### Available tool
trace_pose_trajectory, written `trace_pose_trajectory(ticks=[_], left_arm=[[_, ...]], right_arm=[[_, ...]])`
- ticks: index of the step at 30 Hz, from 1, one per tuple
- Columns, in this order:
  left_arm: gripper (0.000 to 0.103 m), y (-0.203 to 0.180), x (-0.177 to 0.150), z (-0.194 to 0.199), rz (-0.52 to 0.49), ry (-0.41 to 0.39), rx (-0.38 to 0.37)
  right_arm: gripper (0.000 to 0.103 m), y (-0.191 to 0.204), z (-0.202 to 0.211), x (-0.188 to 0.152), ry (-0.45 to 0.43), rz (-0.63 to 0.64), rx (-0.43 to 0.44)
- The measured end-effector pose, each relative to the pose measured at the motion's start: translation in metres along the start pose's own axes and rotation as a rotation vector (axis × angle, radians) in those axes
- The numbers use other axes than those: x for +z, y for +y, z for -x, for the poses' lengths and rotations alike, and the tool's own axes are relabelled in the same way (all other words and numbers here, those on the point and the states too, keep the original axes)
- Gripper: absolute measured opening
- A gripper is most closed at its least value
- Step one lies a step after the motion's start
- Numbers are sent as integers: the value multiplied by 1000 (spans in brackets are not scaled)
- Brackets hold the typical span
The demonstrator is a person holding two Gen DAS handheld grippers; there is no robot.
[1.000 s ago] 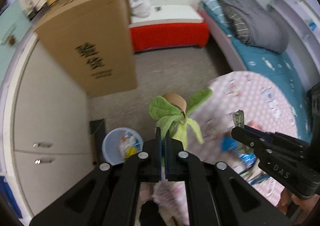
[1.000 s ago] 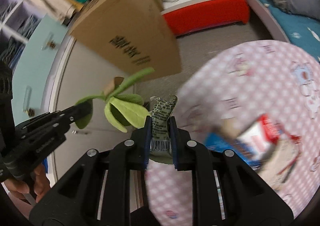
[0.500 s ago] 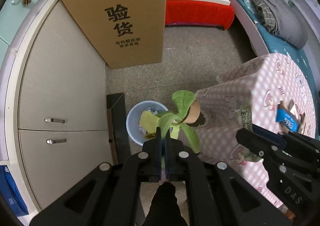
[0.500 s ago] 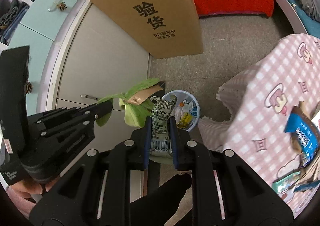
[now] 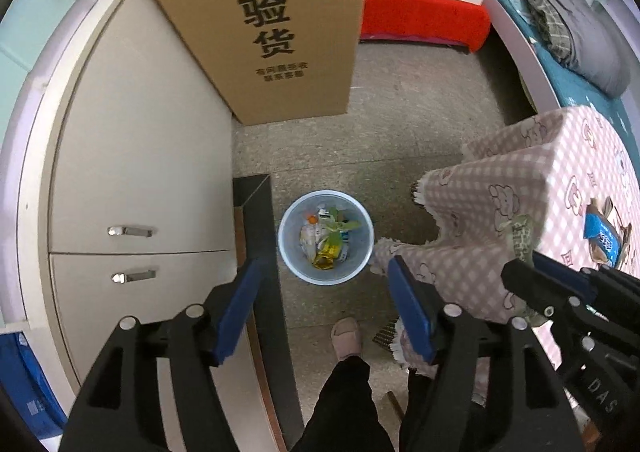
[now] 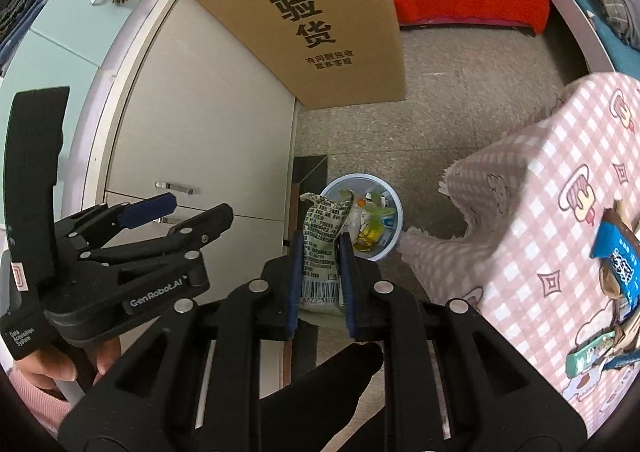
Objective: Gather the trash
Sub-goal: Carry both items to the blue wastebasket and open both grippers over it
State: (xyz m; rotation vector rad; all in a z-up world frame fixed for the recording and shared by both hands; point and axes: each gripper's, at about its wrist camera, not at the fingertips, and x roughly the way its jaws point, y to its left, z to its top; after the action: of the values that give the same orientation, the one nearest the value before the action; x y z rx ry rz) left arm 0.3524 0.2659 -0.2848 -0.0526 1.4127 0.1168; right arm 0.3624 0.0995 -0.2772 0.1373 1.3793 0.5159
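Observation:
A light blue trash bin [image 5: 288, 248] stands on the floor with wrappers and the green leafy piece [image 5: 338, 226] inside; it also shows in the right wrist view [image 6: 394, 212]. My left gripper [image 5: 326, 300] is open and empty, held high above the bin. My right gripper [image 6: 322, 252] is shut on a crumpled green printed wrapper [image 6: 322, 236], held above the bin's left edge. The wrapper also shows in the left wrist view [image 5: 520, 236]. More wrappers [image 6: 616, 260] lie on the pink checked table [image 6: 532, 212].
A large cardboard box [image 5: 276, 20] leans on the white cabinet [image 5: 132, 172] behind the bin. A dark panel [image 5: 256, 212] stands left of the bin. My foot [image 5: 346, 336] is just before the bin. A red bench [image 5: 420, 20] and a bed [image 5: 560, 32] lie beyond.
My left gripper opened and the green leafy piece dropped into the bin. Both grippers swung from the table to above the bin. The right one still holds the wrapper.

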Motion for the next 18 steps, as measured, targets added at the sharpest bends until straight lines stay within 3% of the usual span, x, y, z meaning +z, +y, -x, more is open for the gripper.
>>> trace_pose_trajectory(ticks=[11,16,17,18], left_arm=[[72,52,-14,18,126,-27,21],[73,69,-21,26,185,-38,32],[73,72,-22,28,197,-41,32],[73,76,-24,30,213,-46,35]], right_arm=[[18,45,-11,6,5,91,22],[22,58,-9,11,-16,110,38],[35,58,-8,12,-25,106,50],[57,58,-7,12,-34,101,49]])
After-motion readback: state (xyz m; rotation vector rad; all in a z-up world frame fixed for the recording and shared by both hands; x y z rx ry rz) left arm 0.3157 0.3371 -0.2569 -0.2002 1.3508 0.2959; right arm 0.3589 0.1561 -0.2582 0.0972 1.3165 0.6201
